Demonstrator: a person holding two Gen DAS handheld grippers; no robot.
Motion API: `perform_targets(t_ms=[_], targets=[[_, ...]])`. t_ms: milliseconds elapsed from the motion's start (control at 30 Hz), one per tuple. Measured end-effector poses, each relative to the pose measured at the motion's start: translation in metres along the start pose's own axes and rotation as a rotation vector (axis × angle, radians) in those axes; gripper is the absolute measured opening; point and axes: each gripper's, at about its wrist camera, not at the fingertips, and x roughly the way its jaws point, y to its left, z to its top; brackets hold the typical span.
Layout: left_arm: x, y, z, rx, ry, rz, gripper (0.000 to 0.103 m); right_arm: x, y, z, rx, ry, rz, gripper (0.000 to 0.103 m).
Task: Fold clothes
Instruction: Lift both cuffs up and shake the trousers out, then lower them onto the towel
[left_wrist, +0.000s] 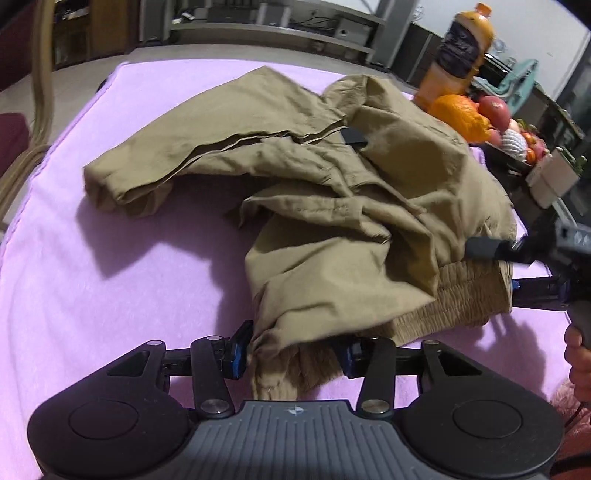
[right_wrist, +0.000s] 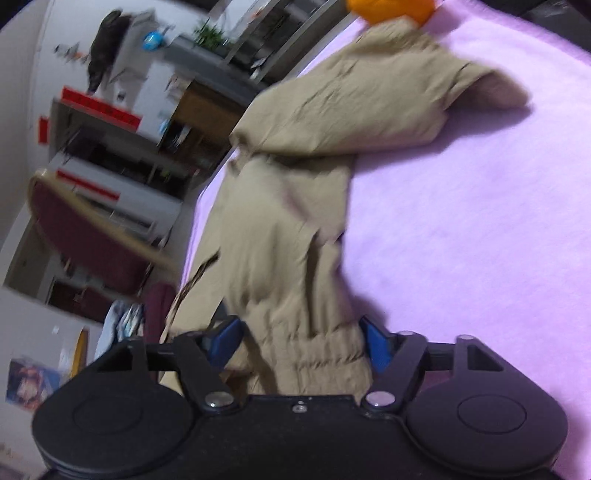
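Observation:
Khaki trousers (left_wrist: 332, 206) lie crumpled on a pink blanket (left_wrist: 110, 277), one leg stretched to the left. My left gripper (left_wrist: 295, 350) is open, with a hem of the cloth lying loosely between its blue pads. In the left wrist view, the right gripper (left_wrist: 506, 269) comes in from the right edge at the ribbed elastic waistband (left_wrist: 469, 295). In the right wrist view, my right gripper (right_wrist: 301, 343) is open and straddles that waistband (right_wrist: 317, 350). There the trousers (right_wrist: 295, 221) run away from it over the blanket (right_wrist: 480, 240).
An orange juice bottle (left_wrist: 458, 48), an orange (left_wrist: 458, 114) and an apple (left_wrist: 493, 107) stand at the blanket's far right edge. A hand (left_wrist: 580, 354) grips the right tool. A maroon chair (right_wrist: 92, 236) and shelves stand beyond the blanket's left side.

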Motion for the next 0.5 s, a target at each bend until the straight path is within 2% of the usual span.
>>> perform_targets(t_ms=[67,100,133,233,400,500], targets=[[-0.003,0.003,0.002,-0.019,-0.007,-0.035,0.016,-0.004,0.01,-0.004,-0.042,-0.001,-0.007,0.032],[-0.005,0.004,0.002,-0.035,-0.014,-0.044,0.013,-0.009,0.016,-0.006,-0.061,-0.012,-0.008,0.028],[-0.007,0.006,0.004,-0.05,-0.015,-0.06,0.012,-0.016,0.022,-0.008,-0.074,-0.029,-0.009,0.023],[-0.01,0.012,0.011,-0.143,0.006,-0.139,0.011,-0.037,0.037,-0.008,-0.069,-0.087,-0.007,0.019],[-0.024,0.032,0.042,-0.479,0.118,-0.306,0.01,-0.065,0.068,0.012,0.044,-0.182,-0.001,0.011],[-0.086,0.03,0.072,-0.536,0.002,-0.432,0.009,-0.101,0.117,0.034,0.021,-0.266,-0.015,0.011]])
